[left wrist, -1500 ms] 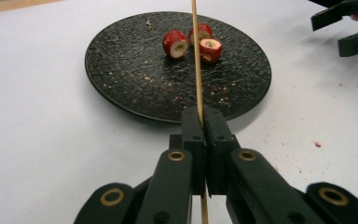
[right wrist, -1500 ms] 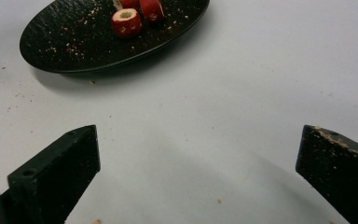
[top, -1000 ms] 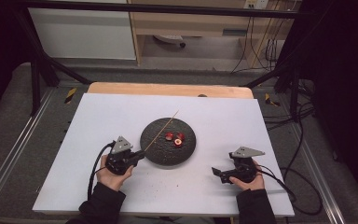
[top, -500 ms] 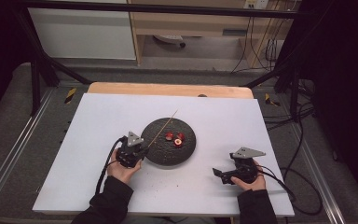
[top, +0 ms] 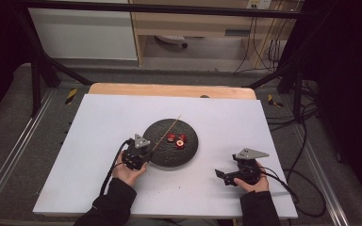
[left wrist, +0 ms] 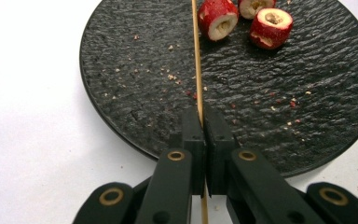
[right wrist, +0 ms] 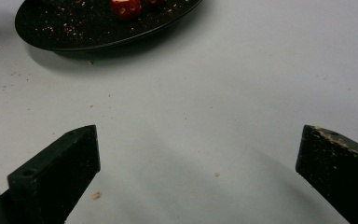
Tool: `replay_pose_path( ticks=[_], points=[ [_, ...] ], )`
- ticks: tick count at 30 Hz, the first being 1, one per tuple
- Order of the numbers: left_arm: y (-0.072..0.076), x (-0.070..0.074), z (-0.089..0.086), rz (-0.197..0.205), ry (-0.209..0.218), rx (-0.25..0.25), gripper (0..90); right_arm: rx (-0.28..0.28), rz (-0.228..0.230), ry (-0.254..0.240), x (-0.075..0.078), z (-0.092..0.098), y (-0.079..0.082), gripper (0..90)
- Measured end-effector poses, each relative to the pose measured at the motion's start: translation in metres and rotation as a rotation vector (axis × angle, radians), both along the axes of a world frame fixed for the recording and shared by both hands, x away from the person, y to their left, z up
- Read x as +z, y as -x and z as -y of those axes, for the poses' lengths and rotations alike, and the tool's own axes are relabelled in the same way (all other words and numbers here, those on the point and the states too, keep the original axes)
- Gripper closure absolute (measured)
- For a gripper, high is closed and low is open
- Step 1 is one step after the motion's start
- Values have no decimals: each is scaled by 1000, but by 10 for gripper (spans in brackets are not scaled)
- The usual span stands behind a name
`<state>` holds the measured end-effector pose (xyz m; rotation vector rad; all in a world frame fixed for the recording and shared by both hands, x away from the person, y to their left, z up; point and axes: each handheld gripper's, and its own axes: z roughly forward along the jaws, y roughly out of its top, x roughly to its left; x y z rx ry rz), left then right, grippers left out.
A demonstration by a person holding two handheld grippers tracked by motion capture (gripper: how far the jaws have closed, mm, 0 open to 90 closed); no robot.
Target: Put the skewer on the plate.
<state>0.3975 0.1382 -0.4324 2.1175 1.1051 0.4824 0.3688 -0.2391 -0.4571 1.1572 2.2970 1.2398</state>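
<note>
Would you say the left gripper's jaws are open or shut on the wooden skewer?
Shut on it. In the left gripper view the left gripper has its two black pads pressed together with the skewer clamped between them, over the black plate.

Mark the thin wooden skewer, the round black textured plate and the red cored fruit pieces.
thin wooden skewer [left wrist: 196,56]: left gripper view, mid-shaft above the jaws.
round black textured plate [left wrist: 121,93]: left gripper view, bare left surface.
red cored fruit pieces [left wrist: 271,27]: left gripper view, the right piece's side.

Overhead table view; two close tool cameras, both facing the plate [left wrist: 121,70].
</note>
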Motion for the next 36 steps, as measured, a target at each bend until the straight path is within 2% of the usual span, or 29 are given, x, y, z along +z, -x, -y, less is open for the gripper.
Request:
replay_pose_path(
  ticks=[10,13,17,19,21,24,28,30,32,36],
  points=[
    [-1,-1,11,4,-47,12,874,1,-1,-1,1,0,0,9],
    [-1,-1,11,3,-43,5,870,1,-1,-1,1,0,0,9],
    [-1,1,8,9,-25,-16,815,1,0,0,0,0,0,9],
    [-2,1,5,11,-3,-19,773,0,-1,3,1,1,0,8],
    [-2,2,3,0,1,-47,721,4,-3,-22,1,1,0,10],
    [0,5,-4,28,12,-75,607,0,-2,-22,3,3,0,9],
    [4,9,-19,45,25,-105,424,-8,6,-30,5,6,2,9],
    [6,10,-27,38,38,-121,343,-8,10,-33,5,6,2,9],
    [8,11,-35,32,41,-140,276,-6,3,-32,4,5,1,9],
    [17,14,-53,45,47,-143,168,-1,-5,-19,2,4,1,9]
  ],
)
